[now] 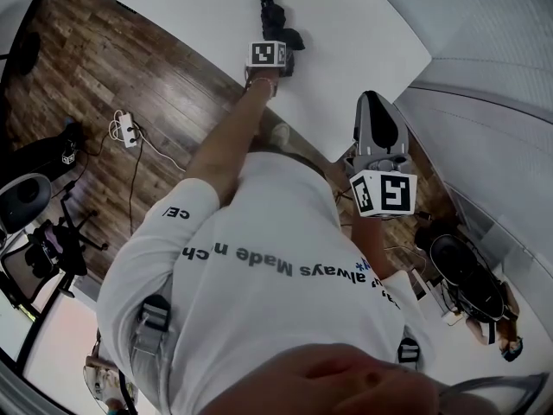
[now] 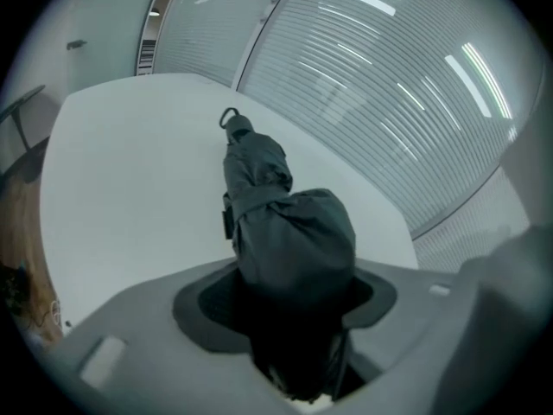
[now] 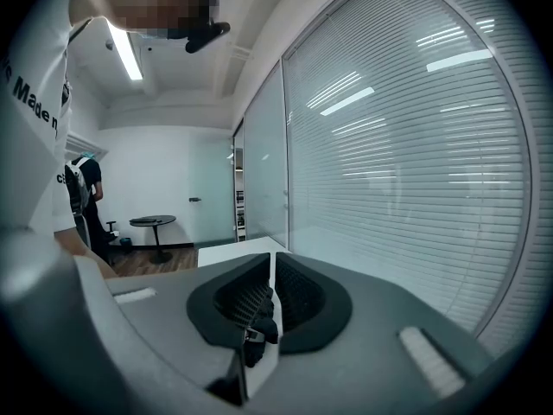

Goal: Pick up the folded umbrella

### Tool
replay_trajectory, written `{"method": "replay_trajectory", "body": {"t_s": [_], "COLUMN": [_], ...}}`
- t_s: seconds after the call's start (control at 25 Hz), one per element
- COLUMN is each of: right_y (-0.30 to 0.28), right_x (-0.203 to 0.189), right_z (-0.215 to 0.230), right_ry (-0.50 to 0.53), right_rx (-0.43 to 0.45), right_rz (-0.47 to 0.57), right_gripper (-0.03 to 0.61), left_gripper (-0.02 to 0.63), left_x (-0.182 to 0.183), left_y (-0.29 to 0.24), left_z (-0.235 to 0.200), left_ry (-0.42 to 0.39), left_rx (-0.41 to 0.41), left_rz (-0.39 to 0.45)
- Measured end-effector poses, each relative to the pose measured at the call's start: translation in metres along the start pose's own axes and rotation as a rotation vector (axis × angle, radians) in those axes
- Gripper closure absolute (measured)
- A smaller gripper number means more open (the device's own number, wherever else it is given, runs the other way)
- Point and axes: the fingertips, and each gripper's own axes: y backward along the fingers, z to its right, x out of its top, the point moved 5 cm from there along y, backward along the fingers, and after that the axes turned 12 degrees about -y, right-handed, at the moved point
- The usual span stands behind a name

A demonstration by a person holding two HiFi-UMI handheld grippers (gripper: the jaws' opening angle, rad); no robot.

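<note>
The folded black umbrella (image 1: 270,5) lies on the white table (image 1: 354,24), its strap loop pointing toward the far edge. My left gripper (image 1: 282,52) reaches over the table onto the umbrella's near end. In the left gripper view the umbrella (image 2: 259,184) has its bunched fabric end filling the gap between the jaws, and the left gripper (image 2: 289,299) is shut on it. My right gripper (image 1: 374,104) hovers off the table's near right corner, pointing at the blinds. In its own view the right gripper (image 3: 271,273) is shut with nothing held.
The table (image 2: 121,180) stands on a wooden floor (image 1: 95,67) with a power strip (image 1: 127,130) and an office chair (image 1: 34,232) to the left. A blind-covered glass wall (image 3: 406,162) runs along the right. A small round table (image 3: 153,222) and a person (image 3: 86,188) stand far back.
</note>
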Motion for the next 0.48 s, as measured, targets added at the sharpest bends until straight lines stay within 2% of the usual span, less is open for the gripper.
{"method": "replay_trajectory", "body": {"t_s": [0.16, 0.32, 0.48], "right_y": [0.003, 0.006, 0.011], "right_x": [0.000, 0.001, -0.001], "right_z": [-0.004, -0.004, 0.000], "right_ry": [-0.001, 0.001, -0.002], "right_rx": [0.009, 0.009, 0.005], "right_rz": [0.002, 0.007, 0.009], "right_gripper": [0.560, 0.560, 0.560], "left_gripper": [0.382, 0.394, 0.403], "left_x": [0.003, 0.004, 0.004], "left_y": [0.004, 0.010, 0.023], "left_z": [0.002, 0.004, 0.007], "left_ry": [-0.079, -0.114, -0.142], "left_rx": [-0.018, -0.037, -0.059], "left_rz": [-0.008, 0.004, 0.051]}}
